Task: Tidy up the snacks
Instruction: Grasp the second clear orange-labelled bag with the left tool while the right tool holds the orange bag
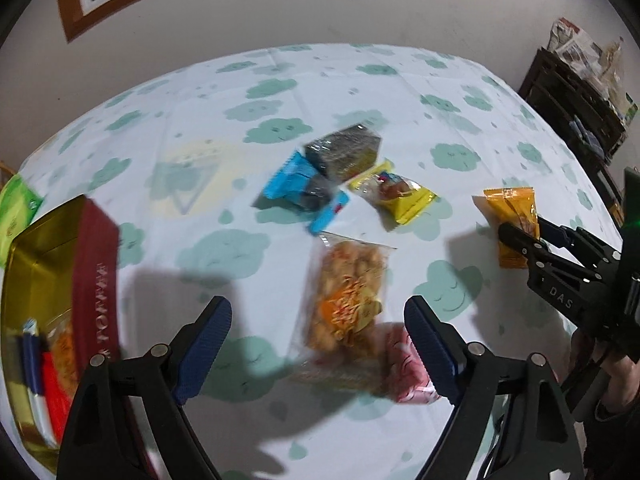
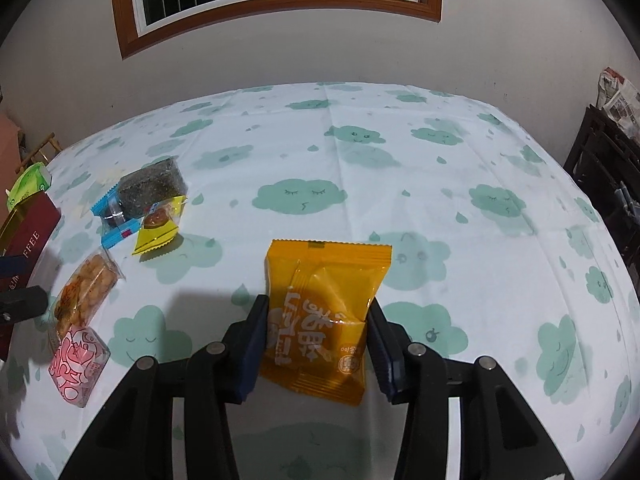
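Counter: five snacks loose.
Box: some packed.
Right gripper: clamping orange packet.
Left gripper: spread, empty.

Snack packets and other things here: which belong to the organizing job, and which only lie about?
Job: orange packet between right gripper fingers; clear cracker bag; pink packet; yellow packet; blue packet; dark seaweed pack; gold box.
Lying about: green tissue pack; newspapers.

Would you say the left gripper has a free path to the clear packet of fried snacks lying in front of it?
Probably yes: the left gripper is open with the clear snack packet lying between its fingers' line, nothing on top. The pink packet touches its near end and might get nudged.
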### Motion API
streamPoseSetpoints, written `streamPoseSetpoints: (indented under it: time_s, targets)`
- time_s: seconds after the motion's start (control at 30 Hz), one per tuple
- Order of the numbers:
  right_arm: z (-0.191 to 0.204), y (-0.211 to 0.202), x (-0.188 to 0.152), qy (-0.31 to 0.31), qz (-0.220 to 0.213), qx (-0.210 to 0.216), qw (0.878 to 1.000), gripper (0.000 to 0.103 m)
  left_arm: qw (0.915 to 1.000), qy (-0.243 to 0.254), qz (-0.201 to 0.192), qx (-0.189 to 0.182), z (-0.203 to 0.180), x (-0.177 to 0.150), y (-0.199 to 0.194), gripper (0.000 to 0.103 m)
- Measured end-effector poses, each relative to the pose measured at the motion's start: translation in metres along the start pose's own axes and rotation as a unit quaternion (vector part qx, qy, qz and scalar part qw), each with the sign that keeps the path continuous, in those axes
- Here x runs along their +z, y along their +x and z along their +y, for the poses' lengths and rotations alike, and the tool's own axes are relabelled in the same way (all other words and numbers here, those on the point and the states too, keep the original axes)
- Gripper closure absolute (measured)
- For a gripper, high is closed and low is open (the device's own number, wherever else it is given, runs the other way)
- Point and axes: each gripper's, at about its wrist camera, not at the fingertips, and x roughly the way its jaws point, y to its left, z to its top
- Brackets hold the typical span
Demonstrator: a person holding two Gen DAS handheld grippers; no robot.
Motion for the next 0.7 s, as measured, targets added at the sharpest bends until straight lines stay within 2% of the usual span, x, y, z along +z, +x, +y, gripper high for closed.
streamPoseSetpoints:
  time_s: [0.07, 0.2, 0.43, 0.57, 0.7]
  targets:
    - [0.000, 0.000, 0.000, -0.001, 0.000, -0.001, 1.000, 0.055, 0.9999, 0.003, 0.011, -0.002, -0.004, 0.002, 0.007, 0.023]
    - [0.000, 0.000, -0.001, -0.001, 0.000, 0.000, 1.000, 0.055, 0.9996, 0.005, 0.026, -0.004, -0.011, 0.006, 0.021, 0.025]
    - [0.001, 0.000, -0.001, 0.000, 0.000, 0.001, 1.000, 0.055, 0.9990, 0.000, 0.043, 0.011, -0.005, 0.008, 0.034, 0.039]
    - [0.001, 0.001, -0.001, 0.000, 0.000, 0.001, 1.000, 0.054, 0.9992, -0.004, 0.038, 0.015, 0.000, 0.005, 0.032, 0.040]
    - [0.001, 0.001, -0.001, 0.000, 0.000, 0.000, 1.000, 0.054, 0.9992, -0.006, 0.033, 0.020, 0.005, 0.003, 0.029, 0.050]
